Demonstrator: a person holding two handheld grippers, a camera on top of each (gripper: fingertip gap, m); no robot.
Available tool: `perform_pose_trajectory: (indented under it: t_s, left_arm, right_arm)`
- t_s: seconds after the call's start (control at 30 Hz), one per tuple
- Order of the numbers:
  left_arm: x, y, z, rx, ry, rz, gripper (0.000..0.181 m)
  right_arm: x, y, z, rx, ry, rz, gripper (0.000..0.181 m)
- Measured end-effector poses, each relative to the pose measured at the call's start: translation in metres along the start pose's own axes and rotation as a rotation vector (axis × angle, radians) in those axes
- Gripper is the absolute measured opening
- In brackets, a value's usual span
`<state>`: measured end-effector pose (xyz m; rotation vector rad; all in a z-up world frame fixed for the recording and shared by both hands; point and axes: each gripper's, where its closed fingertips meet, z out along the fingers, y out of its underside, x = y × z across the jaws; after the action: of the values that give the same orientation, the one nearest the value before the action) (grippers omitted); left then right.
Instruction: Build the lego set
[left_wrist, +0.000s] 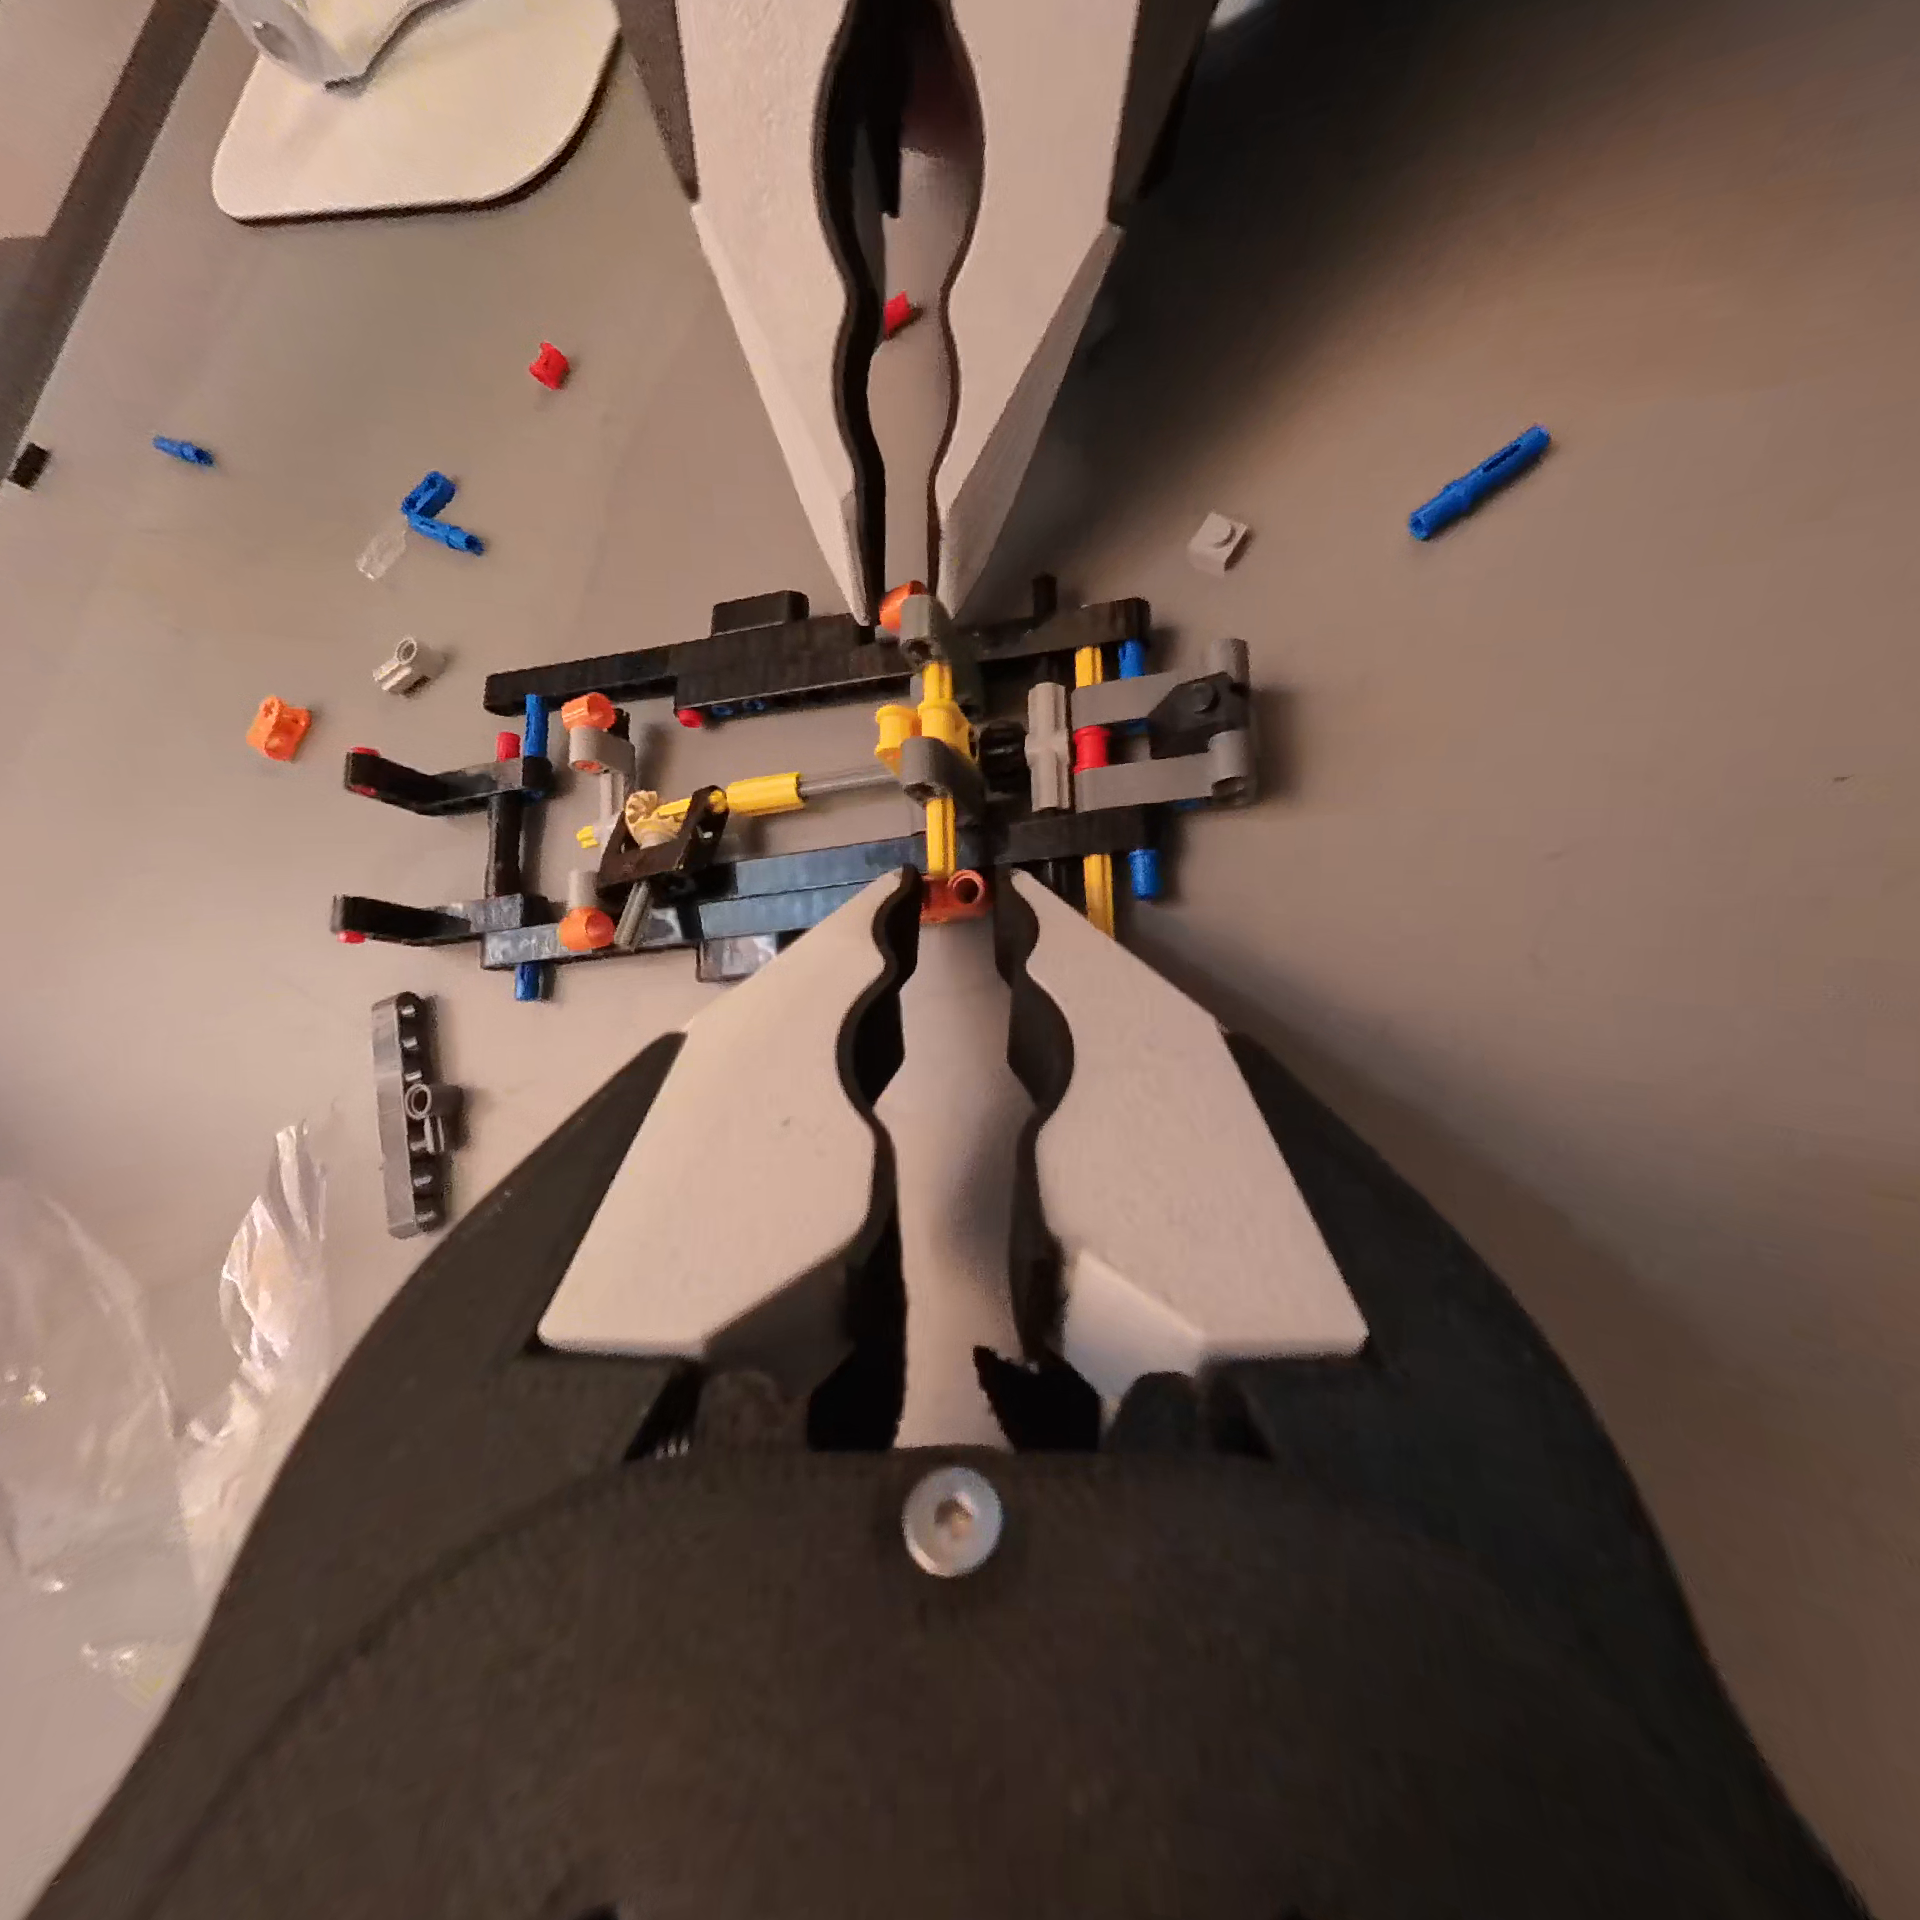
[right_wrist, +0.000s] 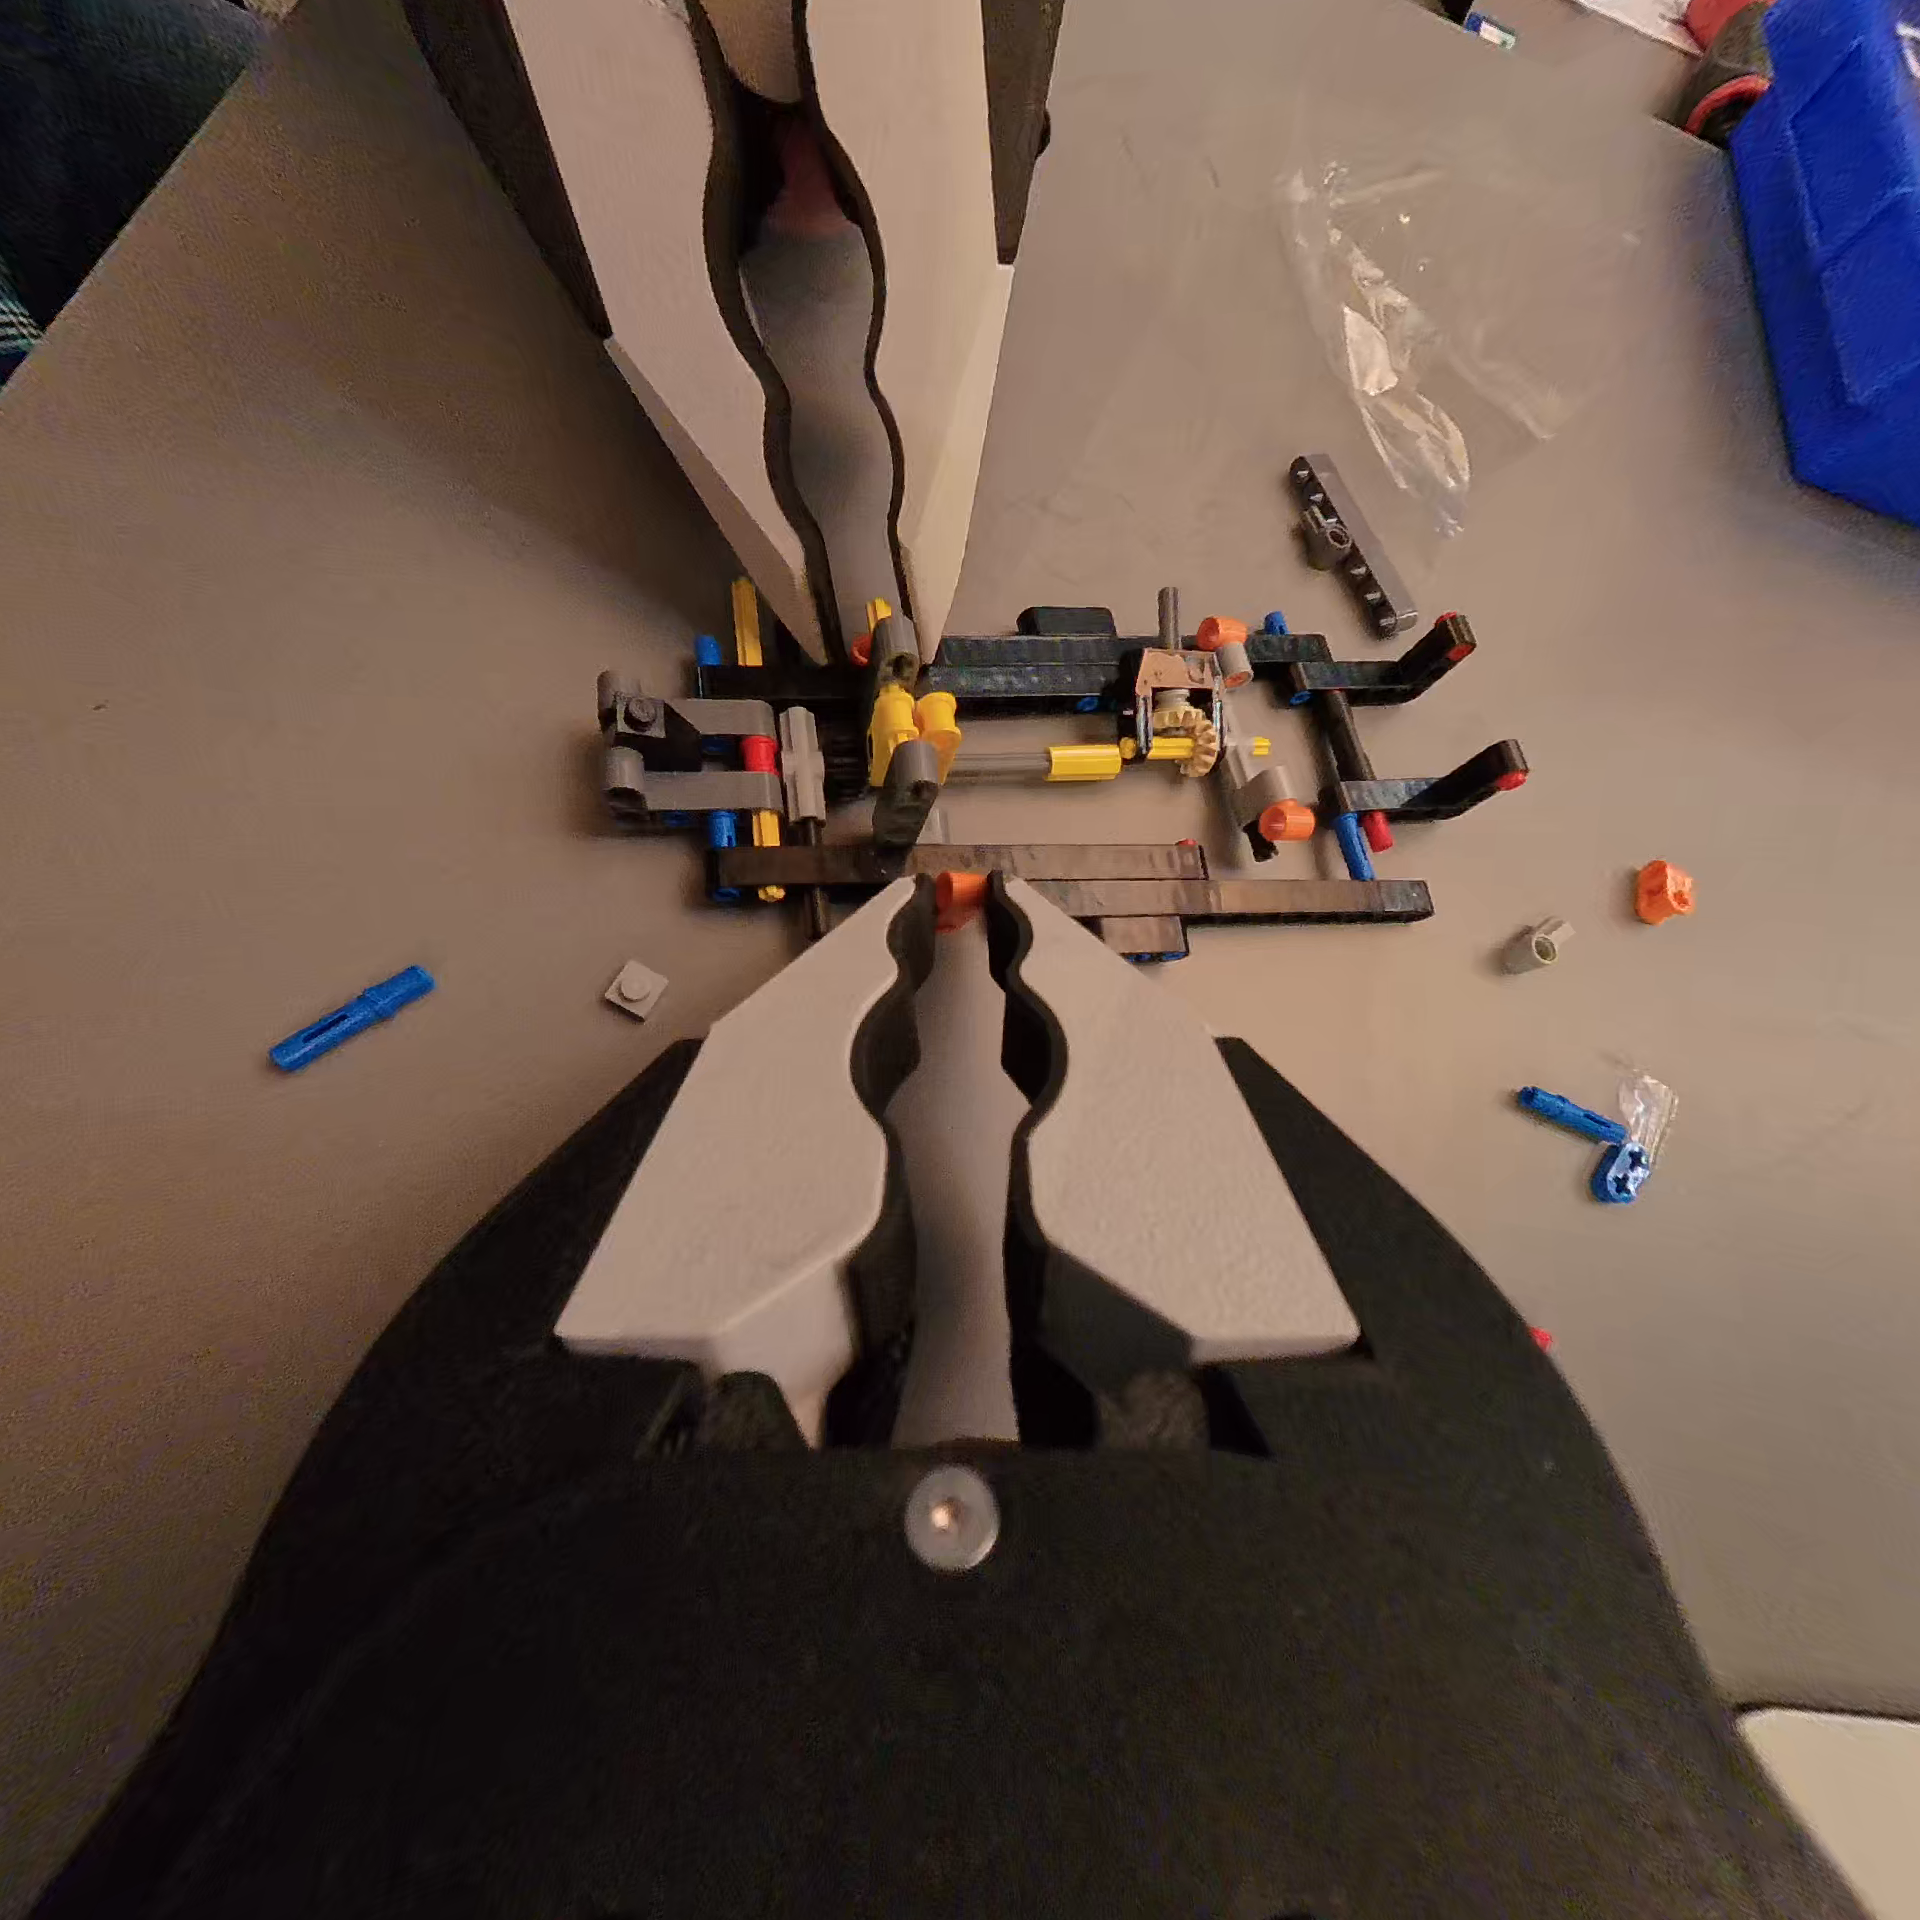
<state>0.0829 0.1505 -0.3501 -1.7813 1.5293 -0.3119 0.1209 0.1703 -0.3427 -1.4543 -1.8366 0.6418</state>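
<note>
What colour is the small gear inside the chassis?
Tan, on the yellow axle piece; the bevel gear shows best in the right wrist view.

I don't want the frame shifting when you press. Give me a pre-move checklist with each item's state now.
1. Left gripper on the near orange connector at the edge of the black-beamed Lego chassis: ok.
2. Right gripper on the opposite orange connector: ok.
3. Grippers facing each other across the chassis: ok.
4. Chassis flat on the grey table: ok.
5. Connectors fully seated: cannot tell.
6. Loose long blue pin clear of the grippers: ok.
</note>
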Motion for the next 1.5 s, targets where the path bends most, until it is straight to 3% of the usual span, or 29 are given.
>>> perform_pose_trajectory:
  t_s: [0.03, 1.07, 1.17, 1.5]
  left_arm:
    - [0.000, 0.000, 0.000, 0.005, 0.004, -0.024, 0.012]
    - [-0.004, -0.003, -0.004, 0.081, 0.323, -0.665, 0.008]
    - [-0.003, -0.004, -0.005, 0.091, 0.314, -0.627, 0.008]
    - [0.003, 0.002, -0.011, 0.060, 0.152, -0.261, 0.016]
  right_arm:
    - [0.000, 0.000, 0.000, 0.001, 0.001, -0.001, 0.007]
    - [-0.003, 0.000, 0.001, 0.002, 0.064, -0.143, 0.007]
    - [-0.004, 0.000, 0.001, 0.003, 0.060, -0.139, 0.007]
    - [-0.005, -0.003, 0.003, 0.019, 0.053, -0.127, 0.007]
